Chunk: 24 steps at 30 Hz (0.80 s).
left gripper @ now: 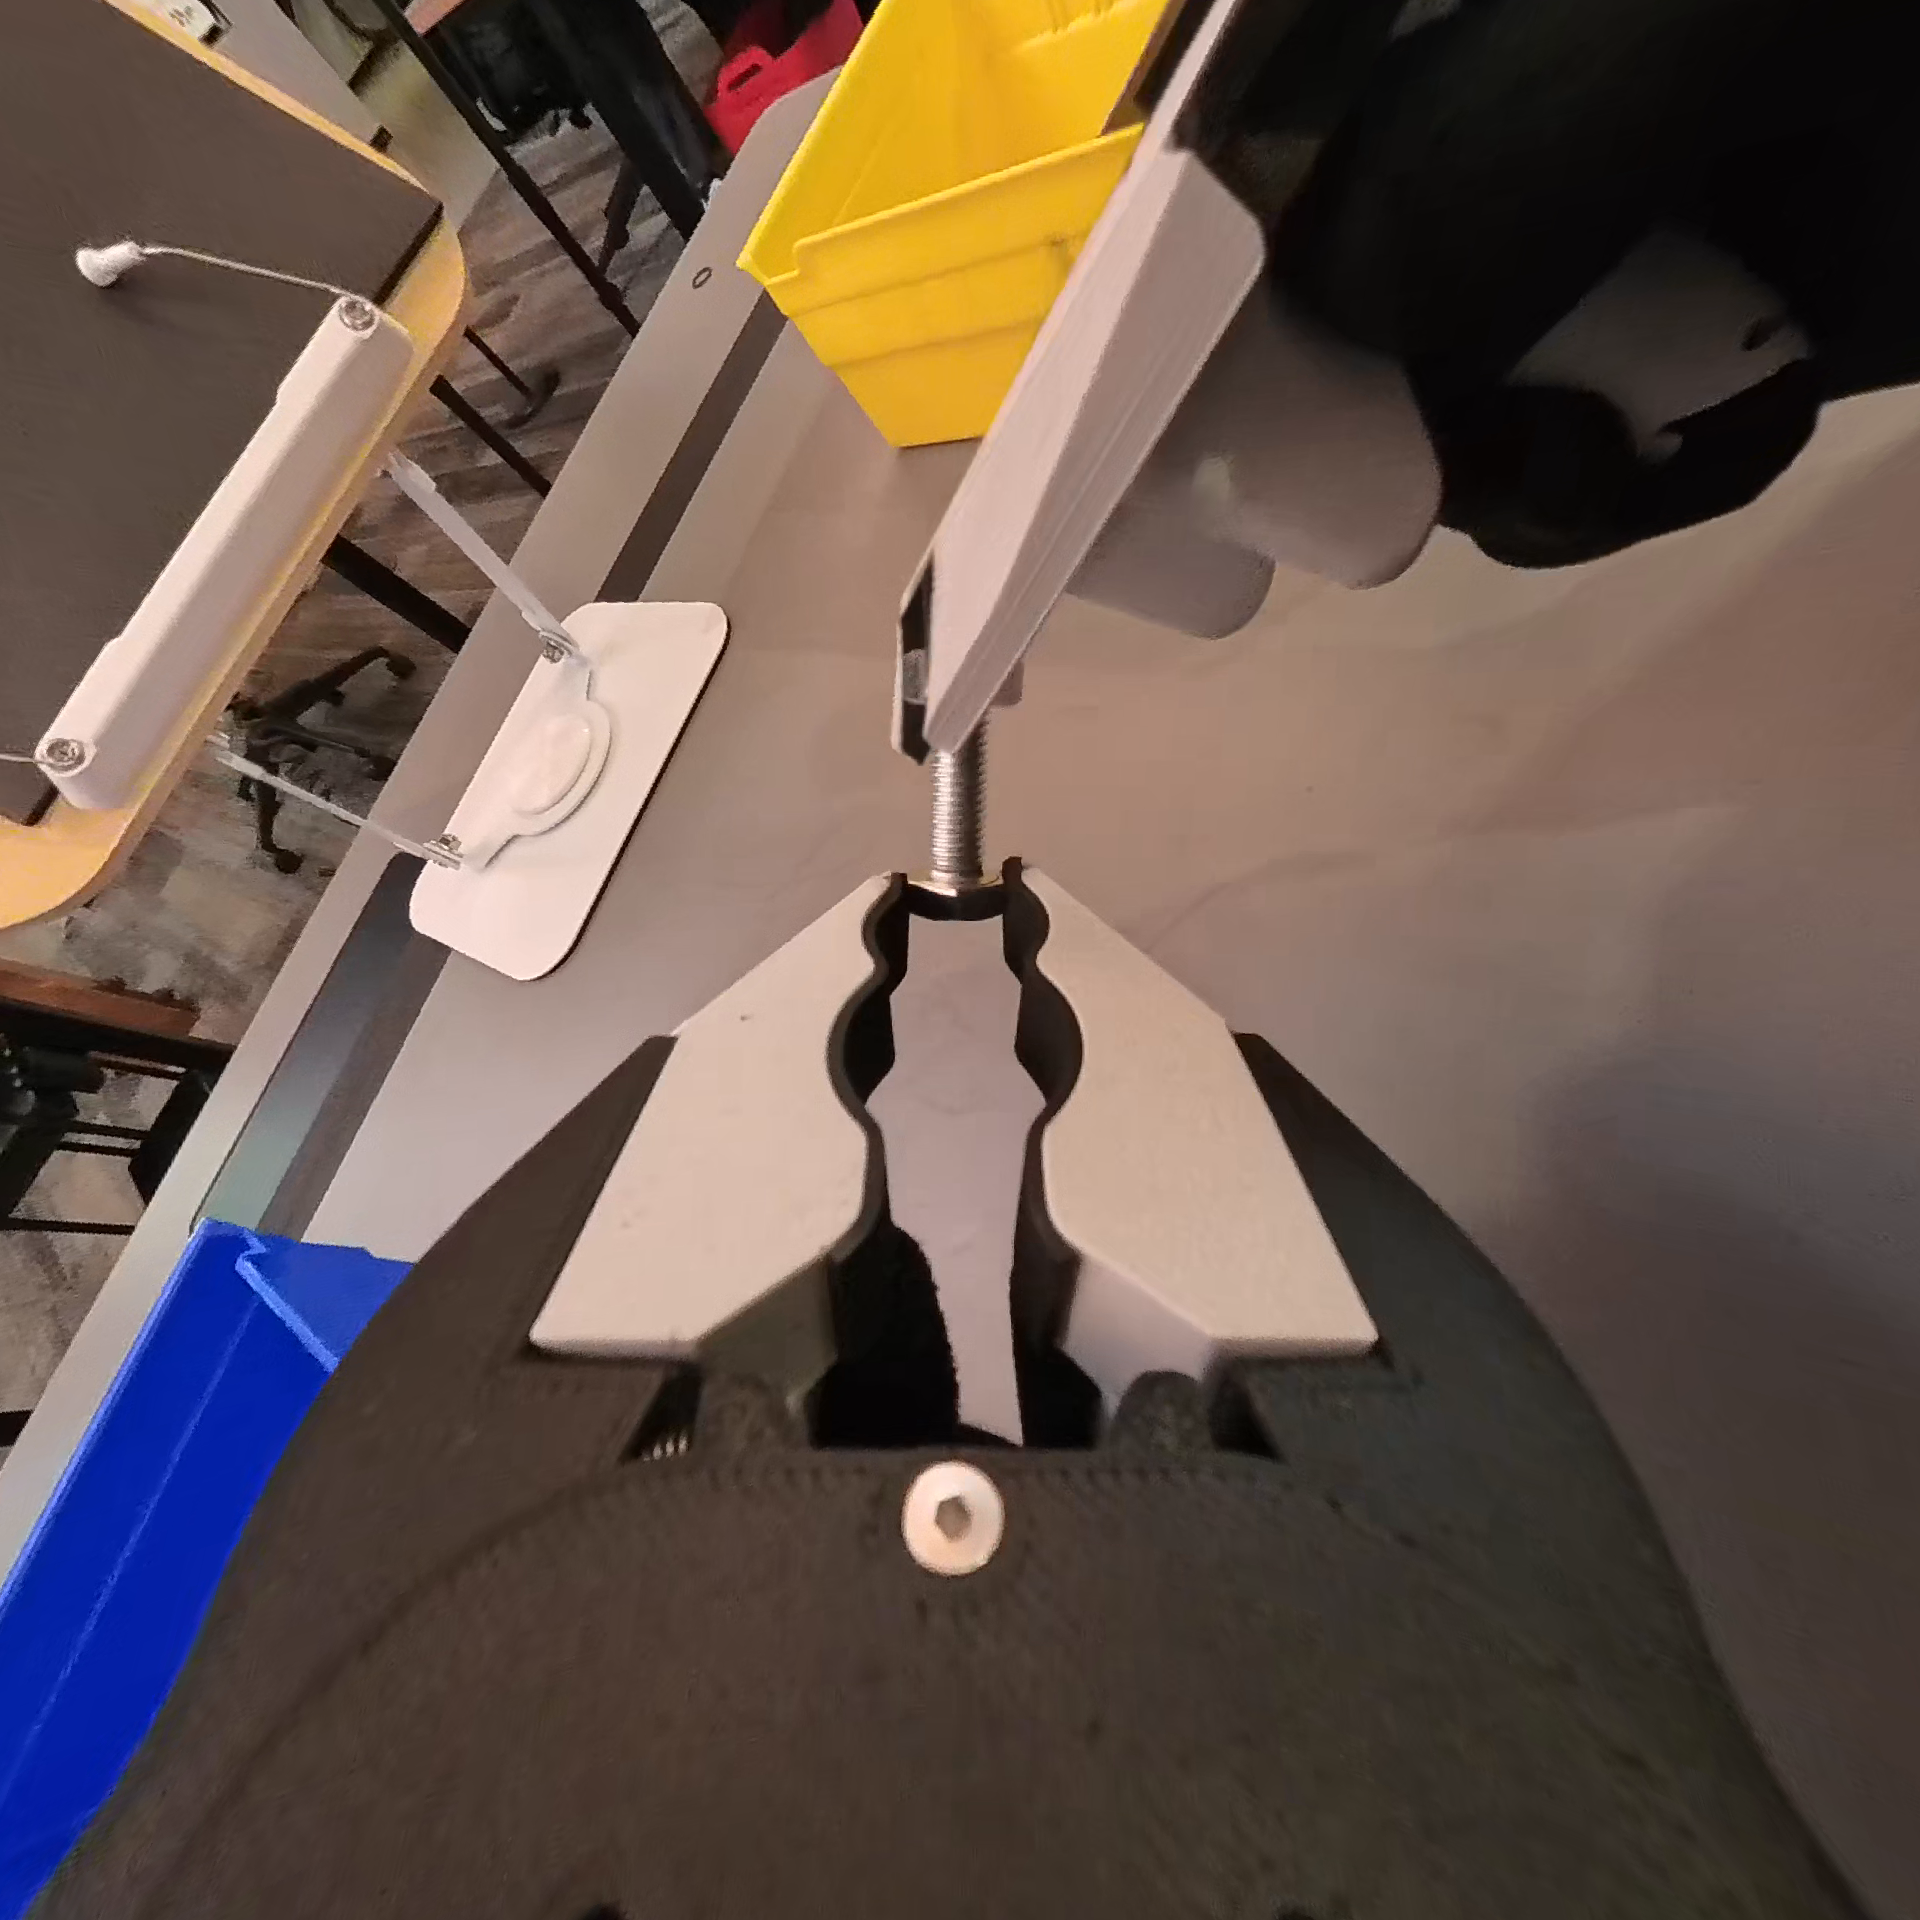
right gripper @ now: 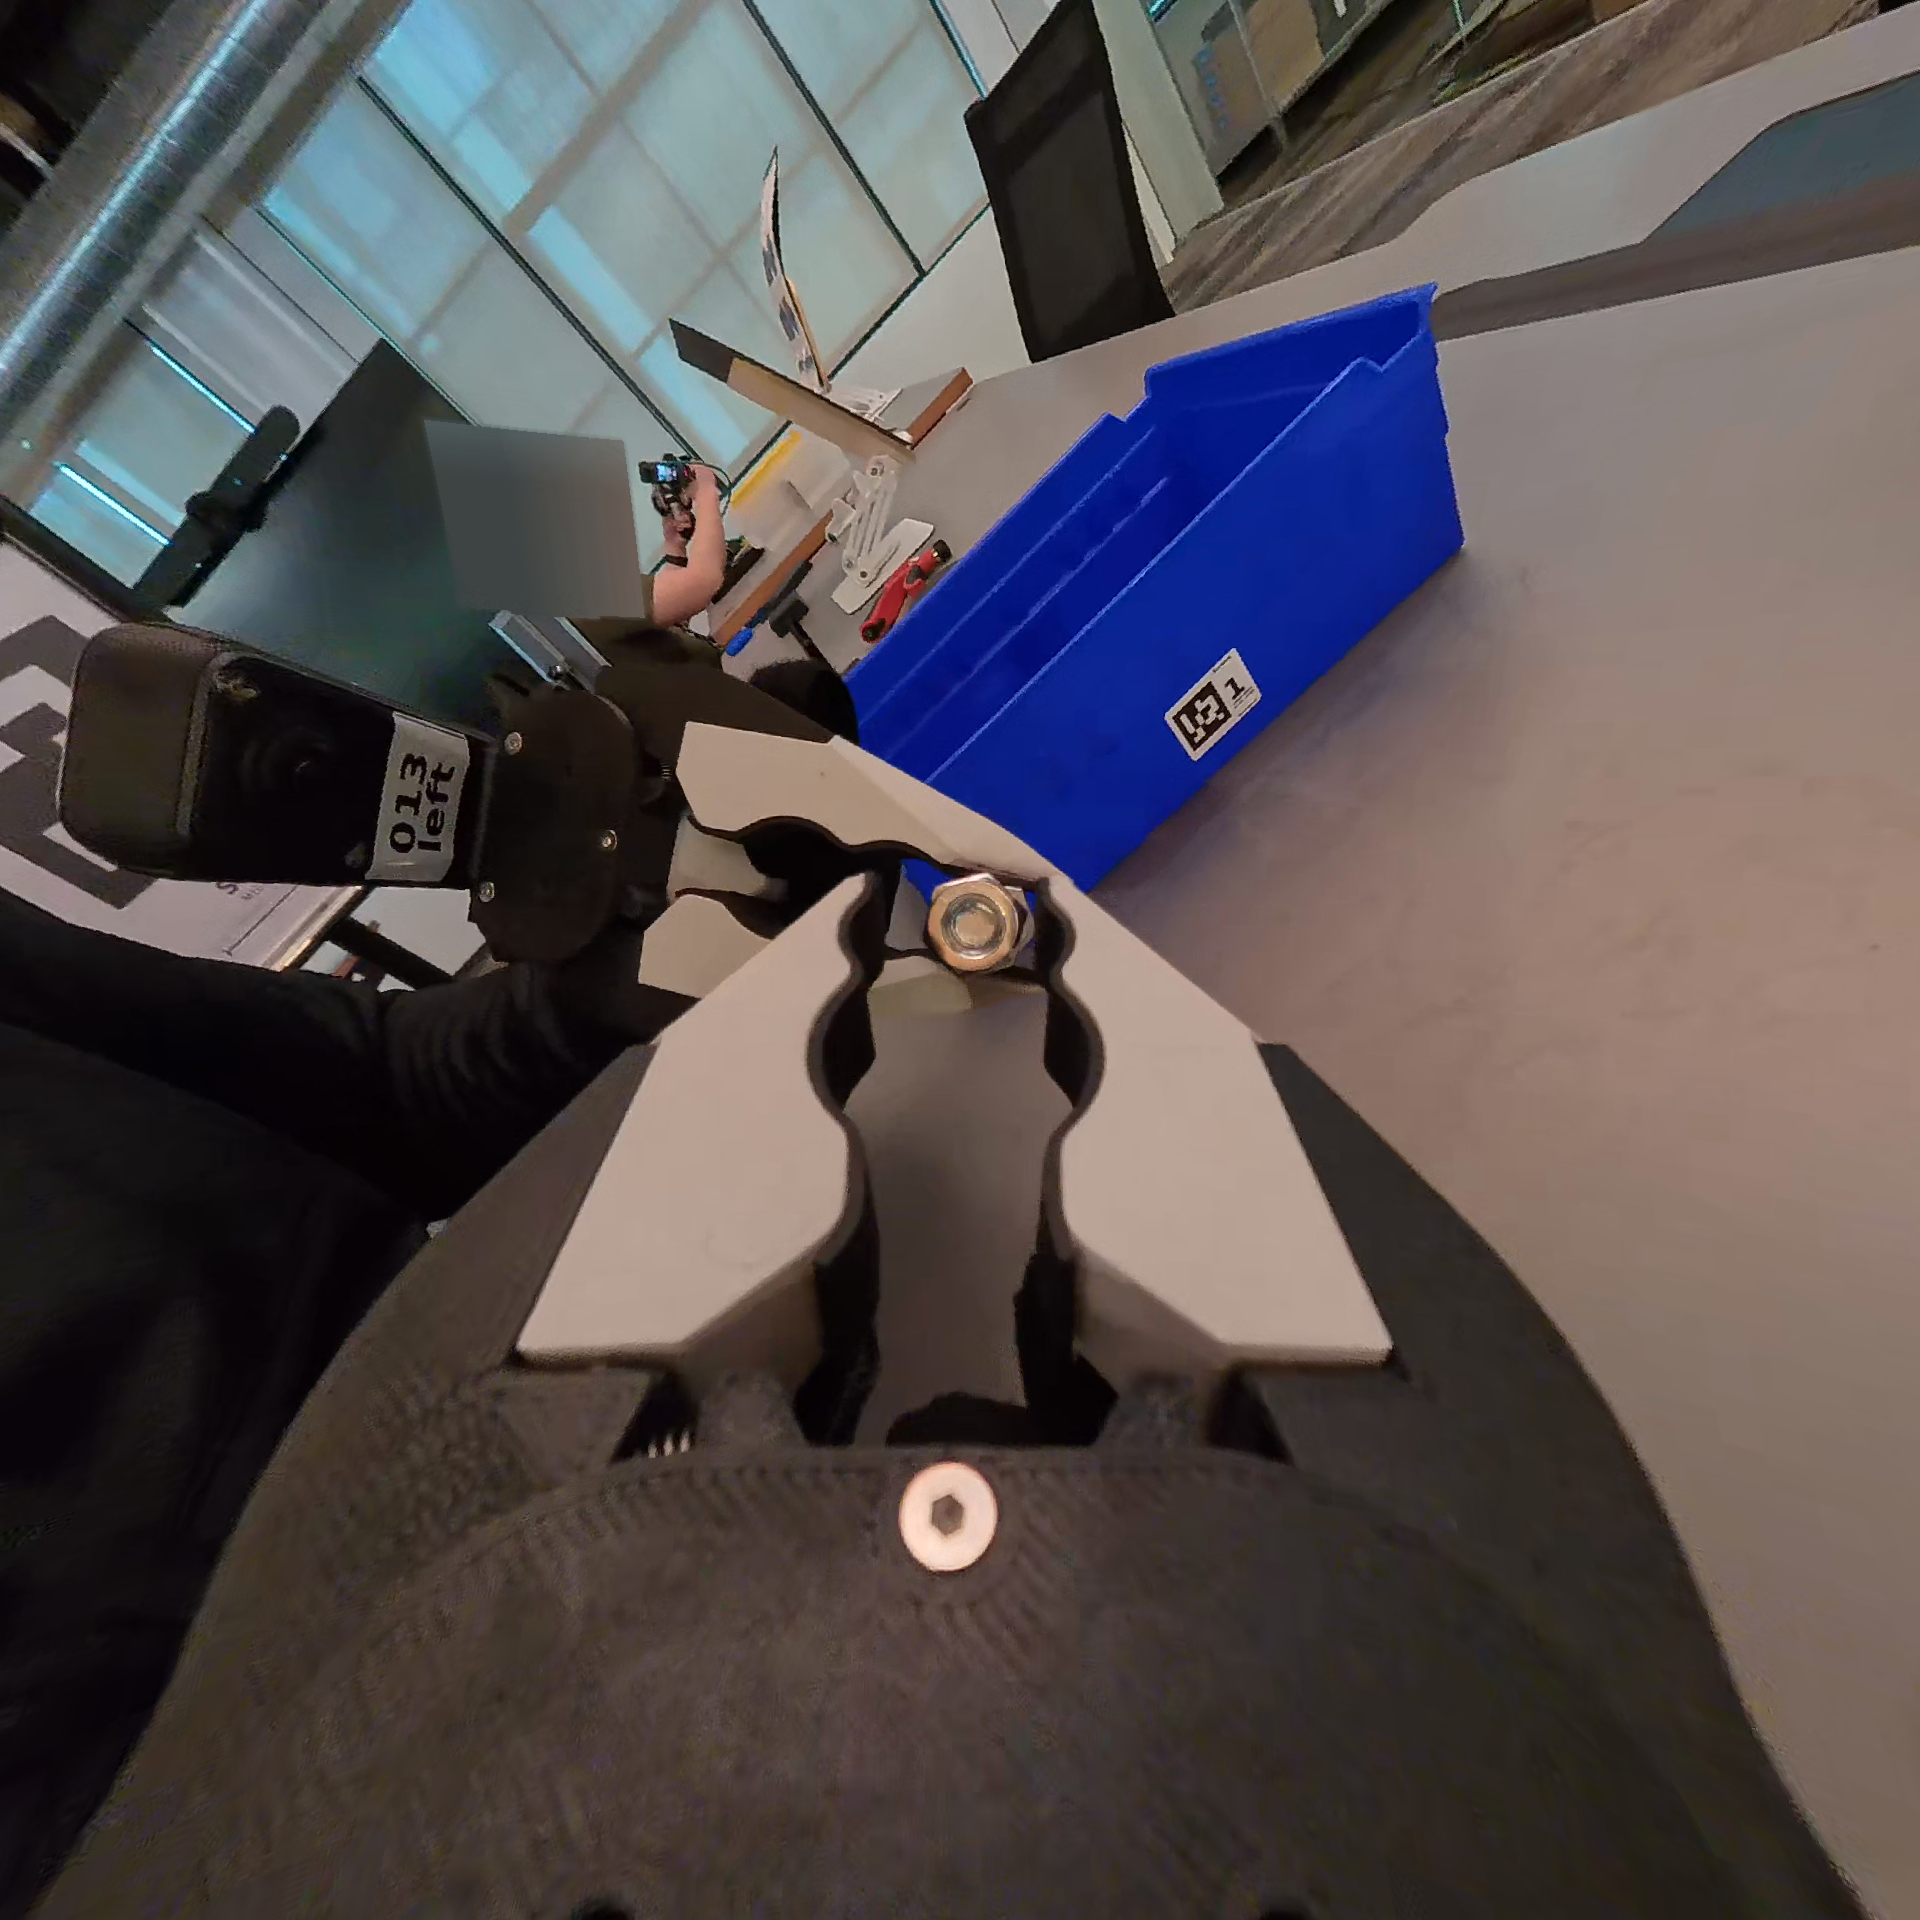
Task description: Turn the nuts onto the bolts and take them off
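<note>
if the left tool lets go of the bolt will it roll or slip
Probably both. The bolt is bare shiny metal, so likely slick and heavy for its size. The left tool pinches only its head end, so a slack grip may let it pivot. Its round shank would likely roll on the smooth table.

The bolt's [left gripper: 954, 805] upper end is hidden behind the right claw [left gripper: 940, 717] (its nut unseen there); the blue bin [left gripper: 156, 1538] is cut off.

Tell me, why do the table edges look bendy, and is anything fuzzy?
Left wrist view: the wide lens curves the table edge; the bolt looks sharp, the gloved hand soft. Right wrist view: the blue bin tilts and stretches; the nut glints.
</note>
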Each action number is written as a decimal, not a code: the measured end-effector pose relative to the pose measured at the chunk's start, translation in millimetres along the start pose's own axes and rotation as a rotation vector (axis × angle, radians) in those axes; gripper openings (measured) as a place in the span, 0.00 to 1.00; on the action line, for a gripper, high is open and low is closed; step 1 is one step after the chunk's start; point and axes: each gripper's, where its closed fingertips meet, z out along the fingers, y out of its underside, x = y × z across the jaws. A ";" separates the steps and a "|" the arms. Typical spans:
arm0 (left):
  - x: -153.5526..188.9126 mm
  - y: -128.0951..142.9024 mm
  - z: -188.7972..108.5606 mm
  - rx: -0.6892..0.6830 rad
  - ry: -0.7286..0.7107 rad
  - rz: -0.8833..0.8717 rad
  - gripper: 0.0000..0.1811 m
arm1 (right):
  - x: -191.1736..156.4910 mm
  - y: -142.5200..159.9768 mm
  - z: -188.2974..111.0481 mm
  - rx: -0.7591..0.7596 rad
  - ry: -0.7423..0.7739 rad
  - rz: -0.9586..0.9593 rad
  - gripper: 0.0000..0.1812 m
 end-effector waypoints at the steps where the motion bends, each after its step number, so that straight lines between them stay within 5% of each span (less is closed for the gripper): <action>1: 0.3 0.0 0.0 -0.001 -0.001 0.002 0.09 | -0.1 0.4 -0.1 0.000 -0.005 0.001 0.13; 11: 7.2 -3.1 -4.1 0.013 0.114 -0.056 0.09 | -4.3 3.5 -1.8 -0.120 -0.017 -0.160 0.09; 19: 21.0 -9.9 -23.8 0.087 0.493 -0.393 0.09 | -21.8 6.0 2.7 -0.341 -0.093 -0.420 0.09; 24: 16.8 -10.8 -31.5 0.135 0.592 -0.549 0.09 | -22.8 3.9 8.4 -0.463 -0.099 -0.662 0.09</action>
